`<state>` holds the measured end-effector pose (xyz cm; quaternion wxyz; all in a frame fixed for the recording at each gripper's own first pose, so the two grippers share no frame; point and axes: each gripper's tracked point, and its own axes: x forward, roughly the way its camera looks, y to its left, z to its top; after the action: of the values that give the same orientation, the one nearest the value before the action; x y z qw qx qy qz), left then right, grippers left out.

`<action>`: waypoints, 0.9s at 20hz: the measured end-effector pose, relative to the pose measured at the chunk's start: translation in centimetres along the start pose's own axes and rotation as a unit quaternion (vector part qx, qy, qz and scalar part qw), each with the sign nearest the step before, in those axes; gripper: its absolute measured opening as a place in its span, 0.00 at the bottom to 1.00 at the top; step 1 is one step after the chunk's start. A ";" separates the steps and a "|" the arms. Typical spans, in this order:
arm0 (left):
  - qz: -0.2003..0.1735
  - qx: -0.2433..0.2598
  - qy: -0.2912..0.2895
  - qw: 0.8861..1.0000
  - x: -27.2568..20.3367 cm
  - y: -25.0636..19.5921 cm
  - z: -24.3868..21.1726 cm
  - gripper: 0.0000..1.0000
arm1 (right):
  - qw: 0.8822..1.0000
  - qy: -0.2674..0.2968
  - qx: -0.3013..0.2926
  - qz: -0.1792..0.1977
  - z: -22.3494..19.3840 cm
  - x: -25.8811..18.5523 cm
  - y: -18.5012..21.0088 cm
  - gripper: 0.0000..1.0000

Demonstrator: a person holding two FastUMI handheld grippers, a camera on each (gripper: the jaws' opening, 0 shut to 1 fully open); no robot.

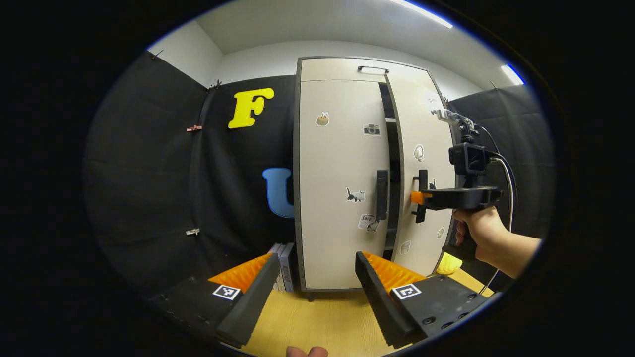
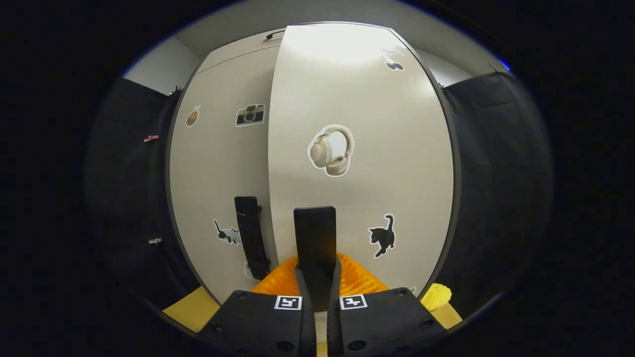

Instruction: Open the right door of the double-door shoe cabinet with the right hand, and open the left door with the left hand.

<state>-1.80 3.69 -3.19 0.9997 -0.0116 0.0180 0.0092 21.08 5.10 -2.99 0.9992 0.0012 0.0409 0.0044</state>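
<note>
A pale double-door shoe cabinet (image 1: 337, 173) with stickers stands on the wooden table. Its right door (image 1: 426, 168) is swung out a little, with a dark gap beside the left door (image 1: 337, 148). In the right gripper view my right gripper (image 2: 317, 267) is shut on the right door's black handle (image 2: 314, 233); it also appears at that handle (image 1: 421, 196) in the left gripper view, held by a hand (image 1: 478, 233). My left gripper (image 1: 315, 270) is open, some way in front of the left door, below its black handle (image 1: 381, 194).
Books (image 1: 284, 265) stand upright at the cabinet's left foot. A yellow object (image 1: 449, 264) lies by its right foot, also in the right gripper view (image 2: 435, 296). The wooden table (image 1: 317, 317) stretches between my left gripper and the cabinet.
</note>
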 end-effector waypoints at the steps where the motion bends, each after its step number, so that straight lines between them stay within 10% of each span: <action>1: 0.001 0.000 0.000 1.000 -0.1 -0.1 0.0 0.95 | 1.000 -0.002 0.004 0.008 0.1 0.1 0.0 0.13; 18: -0.016 0.003 0.003 1.000 0.4 -3.2 0.0 0.95 | 0.999 -0.025 0.014 0.023 0.4 -3.2 -1.9 0.08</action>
<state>-1.33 0.46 -3.14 0.9997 -0.0088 0.0207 -0.0066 17.90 3.15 -2.35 0.9994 0.0165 0.0157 0.0272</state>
